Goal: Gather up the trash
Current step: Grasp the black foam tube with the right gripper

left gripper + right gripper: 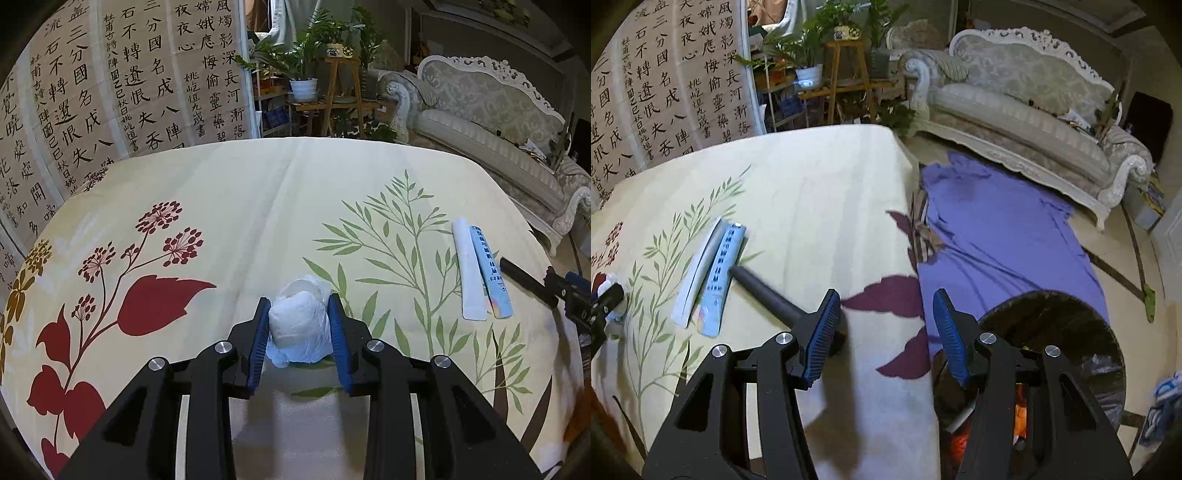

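I see a white crumpled wad of tissue (300,325) lying on the flowery tablecloth (258,192), near the edge closest to me. It looks soft and lumpy. Over toward the right side of the cloth lie two long flat packets, side by side and touching. One is a plain white packet (470,269). The other is a light blue packet (491,273) with dark writing on it.

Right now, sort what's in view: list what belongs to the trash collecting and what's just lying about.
Job: crumpled white tissue wad between the left gripper; flat white and blue sachets; dark round bin.

Lying about: floral tablecloth; purple floor cloth; ornate sofa; potted plants.
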{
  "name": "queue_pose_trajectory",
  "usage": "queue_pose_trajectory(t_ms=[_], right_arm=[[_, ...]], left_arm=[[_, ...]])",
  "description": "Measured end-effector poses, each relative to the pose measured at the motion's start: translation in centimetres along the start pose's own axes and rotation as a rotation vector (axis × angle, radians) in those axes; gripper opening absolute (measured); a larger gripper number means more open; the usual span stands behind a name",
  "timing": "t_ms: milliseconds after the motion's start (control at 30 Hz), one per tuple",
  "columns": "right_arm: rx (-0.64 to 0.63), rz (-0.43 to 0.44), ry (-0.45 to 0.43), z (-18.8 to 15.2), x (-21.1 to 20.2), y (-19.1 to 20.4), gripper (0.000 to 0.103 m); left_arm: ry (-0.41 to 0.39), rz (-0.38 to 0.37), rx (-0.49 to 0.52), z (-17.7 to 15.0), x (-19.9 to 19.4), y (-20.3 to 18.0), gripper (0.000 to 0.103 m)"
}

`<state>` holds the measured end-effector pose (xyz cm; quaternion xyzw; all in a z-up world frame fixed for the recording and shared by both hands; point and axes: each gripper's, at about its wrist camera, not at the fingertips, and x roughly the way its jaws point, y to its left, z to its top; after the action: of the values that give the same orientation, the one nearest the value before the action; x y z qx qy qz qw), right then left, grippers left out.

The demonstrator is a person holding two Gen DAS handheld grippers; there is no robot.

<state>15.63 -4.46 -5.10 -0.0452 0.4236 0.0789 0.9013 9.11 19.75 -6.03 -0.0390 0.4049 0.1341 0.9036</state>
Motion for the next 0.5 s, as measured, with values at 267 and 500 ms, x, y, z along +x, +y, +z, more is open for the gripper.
queue_pose_trajectory(t_ms=[267, 500], right_arm=[[-0.025, 0.006, -0.022, -1.1, -1.3, 1.2, 0.051], [-0.053, 0.095, -0.049, -0.7, -1.8, 2.8, 0.05]], left_arm=[[0.0, 0.001, 0.0, 0.0, 0.0, 0.0, 0.033], [0.0, 0.001, 0.001, 0.0, 0.0, 0.0, 0.033]])
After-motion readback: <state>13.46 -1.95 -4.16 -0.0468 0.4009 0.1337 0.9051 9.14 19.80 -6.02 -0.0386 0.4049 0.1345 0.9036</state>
